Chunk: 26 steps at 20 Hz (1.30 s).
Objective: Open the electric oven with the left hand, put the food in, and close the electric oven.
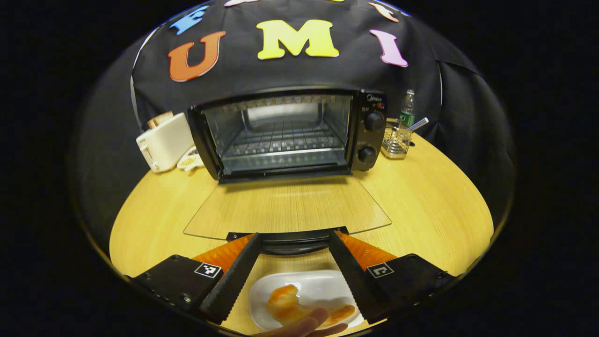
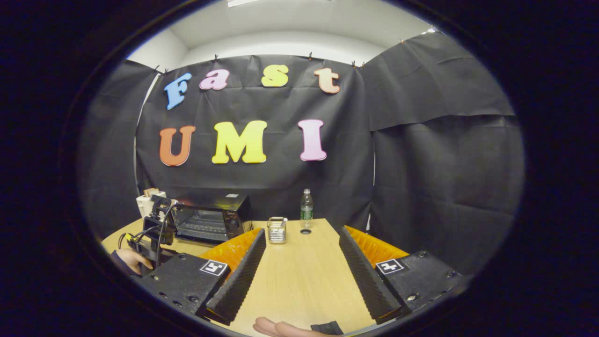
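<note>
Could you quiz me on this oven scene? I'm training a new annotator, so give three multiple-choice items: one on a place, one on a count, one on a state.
1. Where does the white plate with the pastries lie?
A. Inside the oven
B. On the table in front of the lowered door
C. On top of the toaster

2. How many round knobs show on the oven's control panel?
A. One
B. Two
C. Four

3. What state is the oven door in?
A. Folded down flat, open
B. Shut
C. Half raised

Answers: 1 B, the plate sits on the wooden table between the left gripper fingers, nearer than the door handle. 2 B, one knob above the other on the right panel. 3 A, the glass lies over the table and the oven rack is exposed.
</note>
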### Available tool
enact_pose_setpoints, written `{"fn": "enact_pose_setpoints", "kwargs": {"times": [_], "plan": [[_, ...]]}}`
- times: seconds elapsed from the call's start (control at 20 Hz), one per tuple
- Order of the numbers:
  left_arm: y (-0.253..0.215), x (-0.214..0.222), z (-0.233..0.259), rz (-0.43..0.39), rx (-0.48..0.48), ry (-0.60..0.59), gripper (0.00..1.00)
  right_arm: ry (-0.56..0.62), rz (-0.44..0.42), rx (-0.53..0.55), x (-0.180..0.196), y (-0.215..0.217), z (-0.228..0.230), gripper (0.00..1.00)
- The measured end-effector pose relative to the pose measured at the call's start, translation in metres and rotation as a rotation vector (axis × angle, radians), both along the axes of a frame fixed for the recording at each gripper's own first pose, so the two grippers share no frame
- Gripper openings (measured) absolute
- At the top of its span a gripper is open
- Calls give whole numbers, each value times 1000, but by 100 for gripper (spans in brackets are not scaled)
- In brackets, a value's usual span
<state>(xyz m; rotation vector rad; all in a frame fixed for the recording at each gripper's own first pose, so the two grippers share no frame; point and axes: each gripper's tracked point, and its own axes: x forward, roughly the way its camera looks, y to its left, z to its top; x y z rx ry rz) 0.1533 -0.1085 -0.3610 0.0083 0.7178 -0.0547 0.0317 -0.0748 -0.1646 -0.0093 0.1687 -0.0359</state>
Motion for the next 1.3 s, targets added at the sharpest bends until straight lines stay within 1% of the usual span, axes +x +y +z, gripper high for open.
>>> {"fn": "enact_pose_setpoints", "kwargs": {"times": [0.05, 0.1, 0.15, 0.25, 0.35, 0.5, 0.7, 0.8, 0.9, 1.05, 1.1, 1.15, 1.2, 1.3], "plan": [[3, -5, 2, 14, -1, 6, 98, 13, 13, 0, 3, 3, -6, 99], [1, 4, 7, 10, -10, -32, 98, 25, 30, -3, 7, 7, -11, 100], [-2, 5, 12, -1, -14, -57, 95, 39, 43, -10, 10, 9, -19, 100], [1, 5, 14, -12, -24, -56, 95, 71, 54, -17, 16, 12, -32, 100], [10, 9, 23, -3, -11, -89, 96, 92, 76, -17, 21, 20, -41, 100], [16, -1, 42, -4, -48, -128, 96, 115, 119, -13, 27, 38, -54, 100], [38, -29, 87, -11, -18, -236, 96, 153, 241, 13, 28, 81, -74, 100], [49, -49, 114, -10, -22, -301, 96, 171, 298, -16, 27, 106, -84, 100], [63, -73, 140, -4, -18, -369, 96, 155, 359, -57, 28, 132, -89, 99], [87, -116, 176, 13, 23, -474, 95, 180, 489, -66, 24, 181, -110, 98], [91, -128, 185, 21, 23, -504, 95, 194, 530, -62, 23, 197, -117, 97], [93, -141, 193, 26, 10, -531, 95, 212, 572, -61, 20, 214, -125, 100], [94, -156, 198, 23, -4, -547, 95, 225, 614, -62, 18, 229, -133, 100], [97, -180, 208, 23, -1, -578, 95, 266, 709, -73, 12, 260, -152, 100]]}}
